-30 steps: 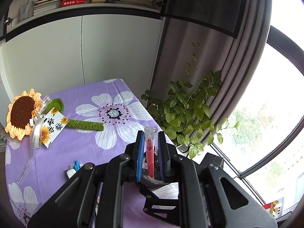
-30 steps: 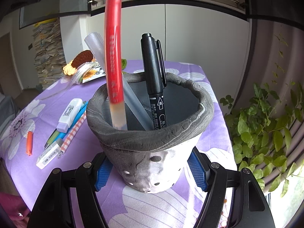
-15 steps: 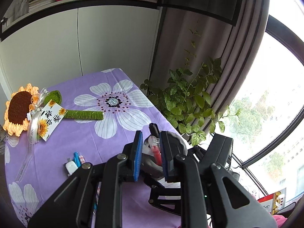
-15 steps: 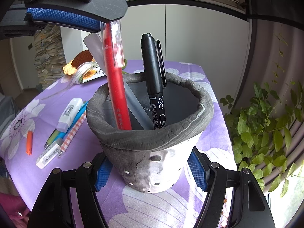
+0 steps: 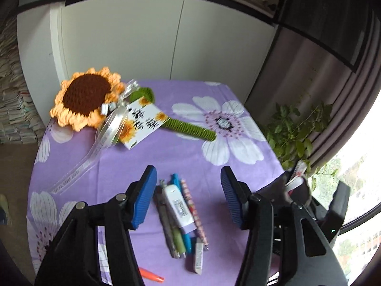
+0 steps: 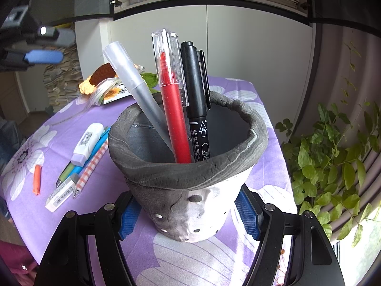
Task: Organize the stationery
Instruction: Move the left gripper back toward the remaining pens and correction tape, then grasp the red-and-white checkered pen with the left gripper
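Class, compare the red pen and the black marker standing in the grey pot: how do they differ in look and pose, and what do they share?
The red pen has a clear cap that shows its red tip; the black marker has an opaque black cap with a clip. The red pen's barrel is plain red; the black marker's carries white print and an arrow. The red pen leans slightly left; the black marker stands nearly upright. Both sit capped, cap end up, side by side in the grey pot.
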The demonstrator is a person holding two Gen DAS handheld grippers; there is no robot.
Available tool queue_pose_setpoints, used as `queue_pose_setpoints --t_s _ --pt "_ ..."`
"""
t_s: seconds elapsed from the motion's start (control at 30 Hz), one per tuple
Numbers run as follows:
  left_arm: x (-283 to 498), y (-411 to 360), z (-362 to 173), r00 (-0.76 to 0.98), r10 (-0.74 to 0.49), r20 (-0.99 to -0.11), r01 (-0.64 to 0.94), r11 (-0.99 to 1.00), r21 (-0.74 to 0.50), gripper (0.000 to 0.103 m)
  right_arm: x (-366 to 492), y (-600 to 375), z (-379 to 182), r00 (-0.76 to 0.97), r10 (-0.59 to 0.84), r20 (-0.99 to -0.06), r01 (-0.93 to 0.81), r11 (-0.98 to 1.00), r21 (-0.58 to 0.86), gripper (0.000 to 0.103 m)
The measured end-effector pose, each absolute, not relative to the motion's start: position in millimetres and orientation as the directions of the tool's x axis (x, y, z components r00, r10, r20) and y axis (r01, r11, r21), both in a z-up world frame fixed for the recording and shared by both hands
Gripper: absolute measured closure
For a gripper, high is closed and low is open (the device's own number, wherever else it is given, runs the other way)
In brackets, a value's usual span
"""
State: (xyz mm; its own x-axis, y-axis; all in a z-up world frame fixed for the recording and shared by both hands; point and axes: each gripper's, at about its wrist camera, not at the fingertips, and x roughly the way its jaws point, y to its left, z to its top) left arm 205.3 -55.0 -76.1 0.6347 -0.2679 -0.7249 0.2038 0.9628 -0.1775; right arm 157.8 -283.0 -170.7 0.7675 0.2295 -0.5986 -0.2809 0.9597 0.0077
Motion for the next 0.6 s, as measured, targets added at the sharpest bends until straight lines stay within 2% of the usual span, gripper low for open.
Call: queue_pose_setpoints --t_s 0.17,0.33,0.6 --pt "215.8 -56.6 -112.1 0.563 -0.211 -0.799 0.164 0.976 -0.142 0.052 158.2 -283.9 -170.8 0.767 0.229 -0.599 -0.281 0.960 0.008 0.030" --pt "225.2 -67.4 -140.1 0.523 -0.099 -0.847 0.142 0.989 -0.028 0.052 158.1 -283.7 -170.6 0.768 0.229 -0.598 -0.280 0.960 0.008 0.030" --pt "238.7 -66.0 -163.2 0.466 -0.075 -0.881 0.108 0.994 -0.027 0.055 158.0 -283.5 -170.6 0.767 0.230 -0.598 -0.282 0.959 0.008 0.030"
